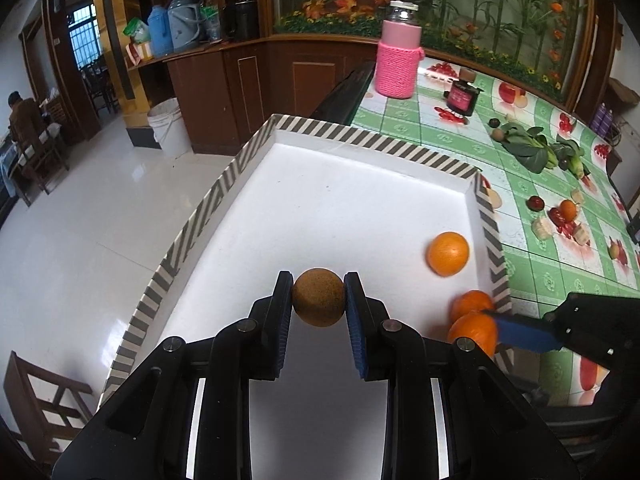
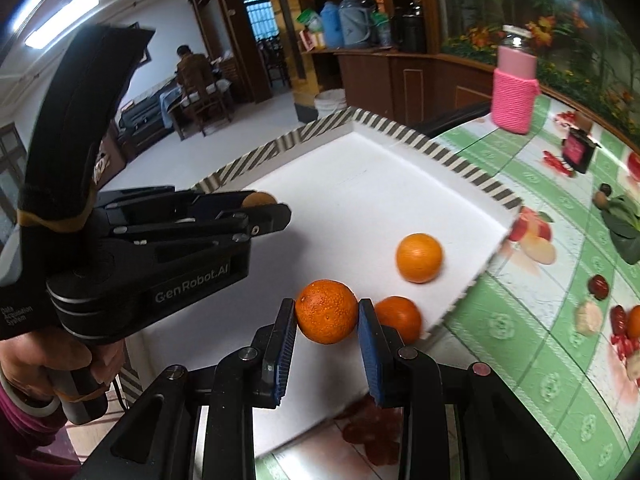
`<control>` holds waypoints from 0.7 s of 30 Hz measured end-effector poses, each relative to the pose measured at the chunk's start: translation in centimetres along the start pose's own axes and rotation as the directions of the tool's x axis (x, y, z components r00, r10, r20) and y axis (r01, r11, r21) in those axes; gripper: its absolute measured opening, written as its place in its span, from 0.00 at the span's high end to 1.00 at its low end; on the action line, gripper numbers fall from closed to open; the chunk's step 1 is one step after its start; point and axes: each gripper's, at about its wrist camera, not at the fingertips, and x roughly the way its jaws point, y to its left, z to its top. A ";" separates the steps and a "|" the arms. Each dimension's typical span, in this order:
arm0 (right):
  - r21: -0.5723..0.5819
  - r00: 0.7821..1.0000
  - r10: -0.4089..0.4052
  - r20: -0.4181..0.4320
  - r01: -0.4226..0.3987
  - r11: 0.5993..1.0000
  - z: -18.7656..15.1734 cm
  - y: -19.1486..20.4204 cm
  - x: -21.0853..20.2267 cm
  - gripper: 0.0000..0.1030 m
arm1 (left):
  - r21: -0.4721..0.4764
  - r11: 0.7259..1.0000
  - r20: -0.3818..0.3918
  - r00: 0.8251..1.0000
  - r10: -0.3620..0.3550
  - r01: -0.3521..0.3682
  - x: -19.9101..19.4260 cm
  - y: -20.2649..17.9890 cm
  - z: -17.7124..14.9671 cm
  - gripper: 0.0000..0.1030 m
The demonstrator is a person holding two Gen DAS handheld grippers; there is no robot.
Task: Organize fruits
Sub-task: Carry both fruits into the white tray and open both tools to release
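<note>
A round, speckled brown fruit [image 1: 318, 297] with a matte, rough skin sat clamped between the fingers of the left gripper [image 1: 318, 300], held above the white floor of a shallow tray [image 1: 304, 216] with a grey-and-white striped rim. The blue pads pressed on both its sides, closed to little more than the fruit's width. To its right, a smooth orange [image 1: 447, 254] lay loose on the tray floor near the right wall, and a second orange [image 1: 472, 303] rested in the tray's near right corner.

In the right wrist view, the left gripper appeared at the left, carried by a hand [image 2: 60, 364] in a pink sleeve, with the brown fruit just showing at its tip. The right gripper [image 2: 327, 312] held a bright, pebbly-skinned mandarin [image 2: 327, 311] over the near edge of the tray, its fingers closed firmly on the fruit's two sides. The corner orange lay just behind the right finger.

Further right, the green checked tabletop [image 1: 532, 272] carried leafy greens [image 1: 528, 148], small dark red fruits [image 1: 535, 202], another small orange [image 1: 567, 209], a pink knitted bottle [image 1: 398, 60] and a small dark jar [image 1: 462, 98]. Nothing stood between either held fruit and the tray floor.
</note>
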 end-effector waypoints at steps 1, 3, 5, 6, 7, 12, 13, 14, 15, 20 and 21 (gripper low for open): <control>-0.004 1.000 -0.001 -0.009 0.000 1.000 0.0 0.2 0.3 0.71 | -0.001 1.000 -0.001 1.000 0.003 -0.003 0.1 0.1 0.0 0.76; -0.007 1.000 -0.002 -0.021 0.002 1.000 0.0 0.4 0.8 0.71 | 0.000 1.000 -0.005 1.000 0.005 -0.005 0.2 0.2 0.0 0.76; -0.006 0.999 0.002 -0.038 -0.003 1.000 0.0 0.5 1.4 0.71 | -0.003 1.000 -0.011 1.000 0.003 -0.003 0.4 0.2 0.0 0.76; -0.006 0.999 0.003 -0.053 -0.003 1.000 0.0 0.5 1.8 0.71 | -0.005 1.000 -0.014 1.000 0.002 -0.002 0.5 0.2 0.0 0.76; -0.008 0.998 0.004 -0.064 -0.004 1.000 0.0 0.6 2.1 0.71 | -0.010 1.000 -0.015 1.000 0.004 -0.004 0.5 0.3 0.0 0.76; -0.016 0.999 0.010 -0.050 -0.010 1.000 0.2 0.7 2.2 0.66 | -0.031 0.999 -0.016 1.000 0.021 -0.022 0.7 0.7 -0.1 0.67; -0.013 0.999 0.012 -0.044 -0.012 1.000 0.1 0.7 2.0 0.65 | -0.038 0.999 -0.016 1.000 0.026 -0.027 0.7 0.9 -0.1 0.52; -0.006 0.999 0.015 -0.039 -0.015 1.000 0.1 0.6 1.8 0.64 | -0.044 0.999 -0.014 1.000 0.025 -0.025 0.6 1.0 -0.2 0.36; 0.003 0.999 0.017 -0.035 -0.017 1.000 -0.1 0.5 1.5 0.64 | -0.056 0.998 -0.007 1.000 0.019 -0.019 0.5 1.1 -0.2 0.33; 0.032 1.000 0.026 -0.004 -0.026 0.999 -0.8 0.0 -0.3 0.64 | -0.072 0.997 0.018 0.999 0.030 -0.029 -0.2 1.3 -0.2 0.32; 0.036 1.000 0.025 0.006 -0.025 0.999 -1.0 -0.2 -0.9 0.64 | -0.068 0.997 0.021 0.999 0.032 -0.031 -0.3 1.2 -0.3 0.32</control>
